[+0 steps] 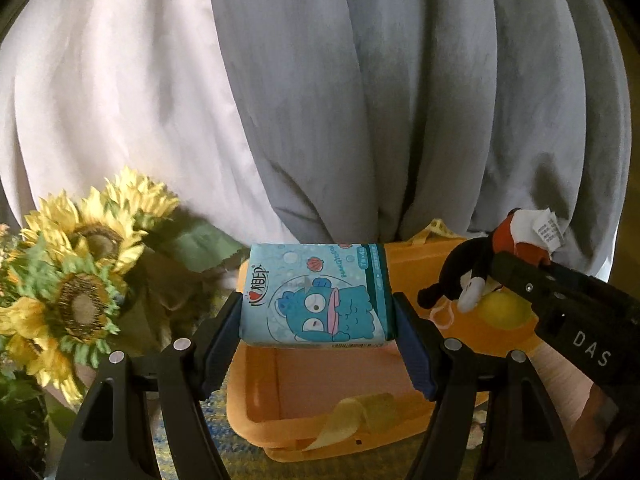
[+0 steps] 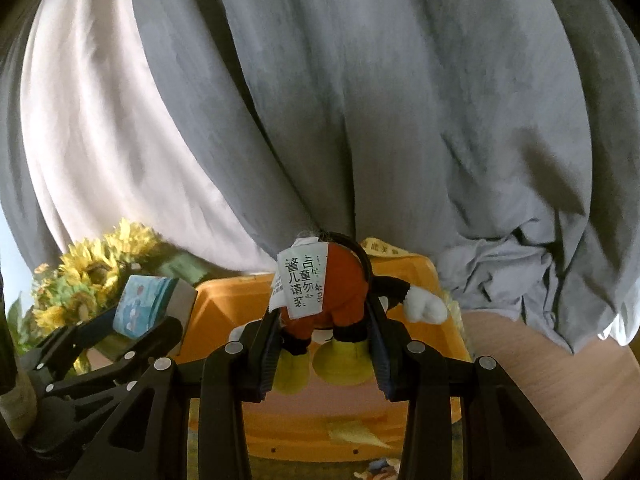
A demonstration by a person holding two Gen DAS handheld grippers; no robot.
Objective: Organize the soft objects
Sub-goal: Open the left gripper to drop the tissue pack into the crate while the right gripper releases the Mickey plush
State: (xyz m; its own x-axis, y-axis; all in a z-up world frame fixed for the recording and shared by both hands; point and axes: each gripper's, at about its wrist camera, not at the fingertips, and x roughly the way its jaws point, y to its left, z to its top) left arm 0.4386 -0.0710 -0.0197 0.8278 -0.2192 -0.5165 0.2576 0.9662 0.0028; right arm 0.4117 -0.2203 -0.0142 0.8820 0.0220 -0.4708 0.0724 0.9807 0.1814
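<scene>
Holding a blue tissue pack (image 1: 316,294) crosswise in the left gripper (image 1: 318,322), pads pressing on its two short ends, long axis running pad to pad and level. Clamping a small plush toy (image 2: 332,300) in the right gripper (image 2: 326,344), jaws nearly closed on its orange body; yellow feet hanging down toward the camera, white sewn label (image 2: 302,284) facing it, one white-gloved arm sticking out to the right.

Sitting directly below and just beyond both loads: an orange fabric bin (image 1: 256,392), mouth open upward, interior looking bare apart from a yellow strap (image 1: 352,416) folded over the near rim. Hanging over the near half of the opening: the tissue pack. Hanging over the middle, in the right wrist view: the toy. Judging both hands about equally near the bin, side by side, right gripper just beside the left; neither load touching the bin yet.

Judging the coming move a plain descent and release, with the pack's long axis lying along the bin's width, so likely clearing the rims without turning.

Standing left of the bin: artificial sunflowers (image 1: 80,276). Hanging behind everything: grey and pale curtains (image 1: 360,100).
</scene>
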